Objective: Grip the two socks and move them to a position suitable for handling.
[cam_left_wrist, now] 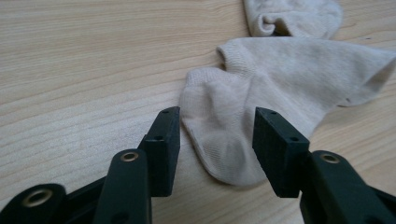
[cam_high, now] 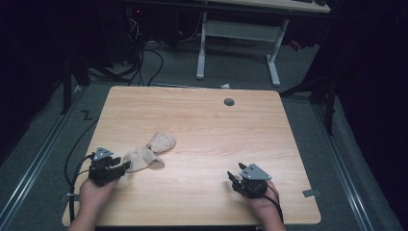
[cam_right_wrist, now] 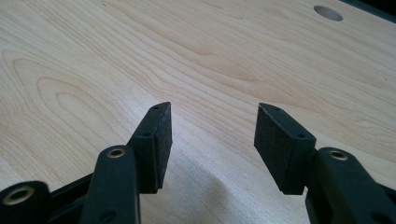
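Two beige ankle socks lie on the left half of the wooden table (cam_high: 207,125). The nearer sock (cam_high: 142,159) (cam_left_wrist: 261,93) lies flat, and the second sock (cam_high: 162,142) (cam_left_wrist: 294,16) sits just behind it, touching it. My left gripper (cam_high: 124,166) (cam_left_wrist: 217,126) is low at the nearer sock's end. Its jaws stand open on either side of that end, with small gaps to the cloth. At the front right, my right gripper (cam_high: 234,173) (cam_right_wrist: 212,123) rests open over bare wood with nothing between its jaws.
A round grey cable hole (cam_high: 229,102) (cam_right_wrist: 328,13) sits near the table's far edge. Beyond the table stand the white legs of another desk (cam_high: 201,53), with black cables (cam_high: 144,62) on the grey floor. A cable (cam_high: 77,159) trails off the table's left edge.
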{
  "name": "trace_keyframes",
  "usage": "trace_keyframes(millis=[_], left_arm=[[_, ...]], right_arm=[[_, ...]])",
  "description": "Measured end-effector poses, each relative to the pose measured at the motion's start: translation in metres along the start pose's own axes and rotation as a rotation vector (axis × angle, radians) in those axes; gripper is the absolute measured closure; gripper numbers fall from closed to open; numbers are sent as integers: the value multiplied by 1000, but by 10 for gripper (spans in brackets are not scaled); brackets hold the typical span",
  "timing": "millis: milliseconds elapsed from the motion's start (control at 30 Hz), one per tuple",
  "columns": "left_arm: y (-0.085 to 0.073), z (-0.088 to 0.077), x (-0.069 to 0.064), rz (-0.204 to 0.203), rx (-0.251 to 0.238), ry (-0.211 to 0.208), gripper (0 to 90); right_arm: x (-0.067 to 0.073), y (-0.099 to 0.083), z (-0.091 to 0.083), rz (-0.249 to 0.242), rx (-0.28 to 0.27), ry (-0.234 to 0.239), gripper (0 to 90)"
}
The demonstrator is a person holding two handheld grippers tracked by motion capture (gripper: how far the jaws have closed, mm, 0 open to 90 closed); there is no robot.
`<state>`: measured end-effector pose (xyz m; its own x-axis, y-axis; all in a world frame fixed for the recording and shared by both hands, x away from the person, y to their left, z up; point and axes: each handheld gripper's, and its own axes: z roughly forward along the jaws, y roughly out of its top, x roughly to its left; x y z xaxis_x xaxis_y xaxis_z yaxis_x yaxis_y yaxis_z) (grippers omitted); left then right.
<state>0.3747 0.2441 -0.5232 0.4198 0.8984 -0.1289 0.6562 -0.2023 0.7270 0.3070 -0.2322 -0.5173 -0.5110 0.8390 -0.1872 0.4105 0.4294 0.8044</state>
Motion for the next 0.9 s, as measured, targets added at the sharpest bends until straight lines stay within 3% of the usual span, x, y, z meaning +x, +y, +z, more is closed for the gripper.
trace_keyframes(millis=[233, 500, 567, 733, 900], left_arm=[[-1, 7, 0, 2, 23, 9, 572], [-6, 5, -1, 10, 12, 14, 748], [-6, 5, -1, -6, 9, 4, 808], [-5, 4, -3, 1, 19, 9, 834], [2, -12, -12, 24, -62, 6, 835]], right_arm=[[-1, -1, -1, 6, 1, -1, 470], [0, -1, 0, 8, 7, 1, 471], [0, -1, 0, 3, 9, 3, 471], [0, -1, -1, 3, 4, 2, 471], [-2, -2, -2, 9, 3, -1, 478]])
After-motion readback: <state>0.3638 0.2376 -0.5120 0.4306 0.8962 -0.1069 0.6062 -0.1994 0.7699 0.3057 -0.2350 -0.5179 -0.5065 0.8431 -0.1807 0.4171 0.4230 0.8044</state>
